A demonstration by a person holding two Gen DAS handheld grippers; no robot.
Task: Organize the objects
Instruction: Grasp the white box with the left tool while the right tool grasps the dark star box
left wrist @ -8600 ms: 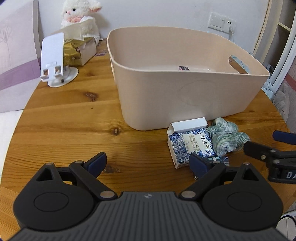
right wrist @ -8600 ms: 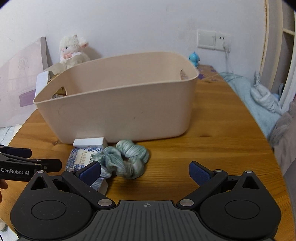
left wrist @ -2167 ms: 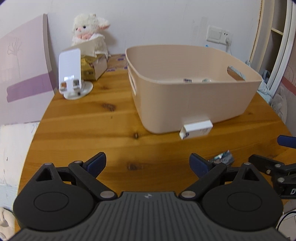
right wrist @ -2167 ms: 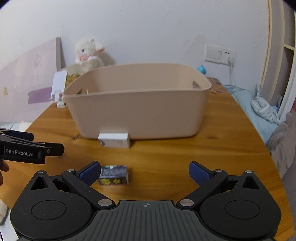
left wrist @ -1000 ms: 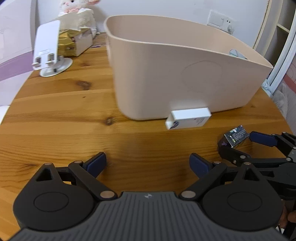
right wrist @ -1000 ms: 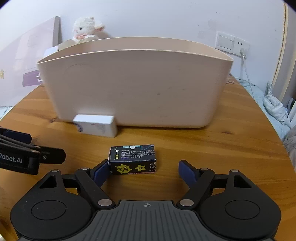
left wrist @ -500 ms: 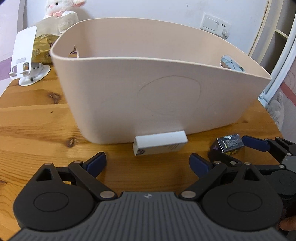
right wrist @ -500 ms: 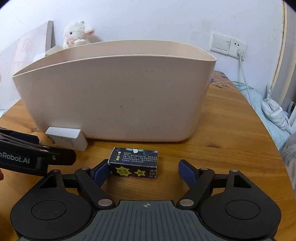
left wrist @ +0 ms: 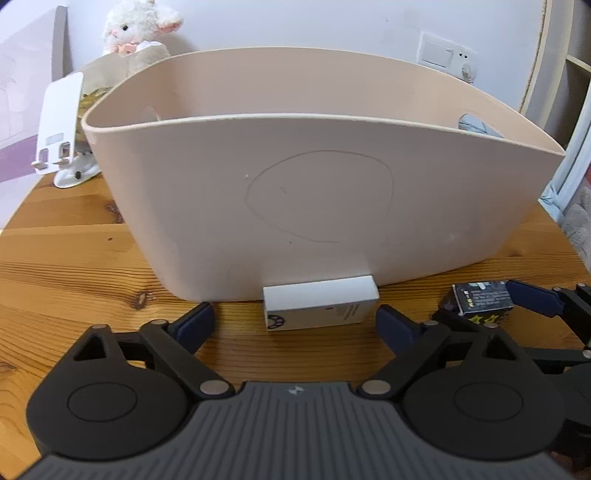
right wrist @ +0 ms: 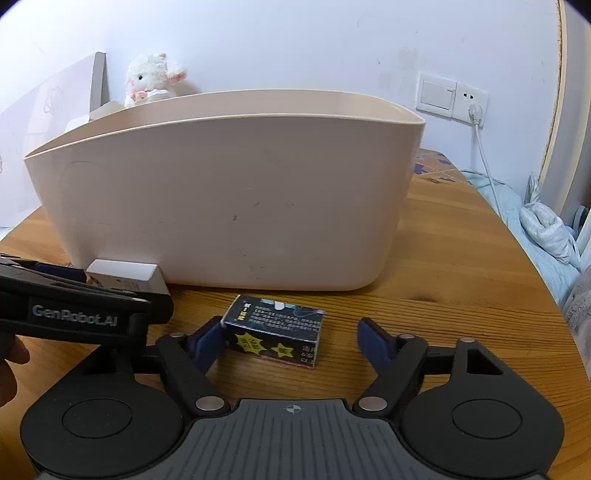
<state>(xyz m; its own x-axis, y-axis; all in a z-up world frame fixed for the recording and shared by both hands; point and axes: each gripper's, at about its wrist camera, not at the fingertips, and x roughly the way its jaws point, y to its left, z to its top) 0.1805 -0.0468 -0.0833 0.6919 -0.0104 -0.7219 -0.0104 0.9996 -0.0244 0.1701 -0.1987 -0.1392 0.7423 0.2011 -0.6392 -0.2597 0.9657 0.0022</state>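
A white box [left wrist: 320, 308] lies on the wooden table [left wrist: 74, 266] against the foot of the beige bin [left wrist: 317, 184]. My left gripper [left wrist: 295, 326] has it just ahead of and between its fingers; the jaws are closing, and both pads stand clear of it. A dark box with yellow stars [right wrist: 275, 330] lies flat in front of the bin [right wrist: 229, 199]. My right gripper [right wrist: 290, 343] straddles it with its jaws closing: the left pad touches the box's left end, the right pad is still apart. What lies inside the bin is hidden.
A plush lamb [left wrist: 136, 26] and a white phone stand [left wrist: 61, 125] stand behind the bin at the left. A wall socket with a cable [right wrist: 452, 96] and bedding [right wrist: 546, 225] are to the right, past the table's edge. A person's hand [right wrist: 7, 369] holds the left gripper.
The left gripper has swung across so the white box now sits centred between its fingers. Both pairs of jaws have narrowed. The dark box has turned slightly against the right gripper's left pad.
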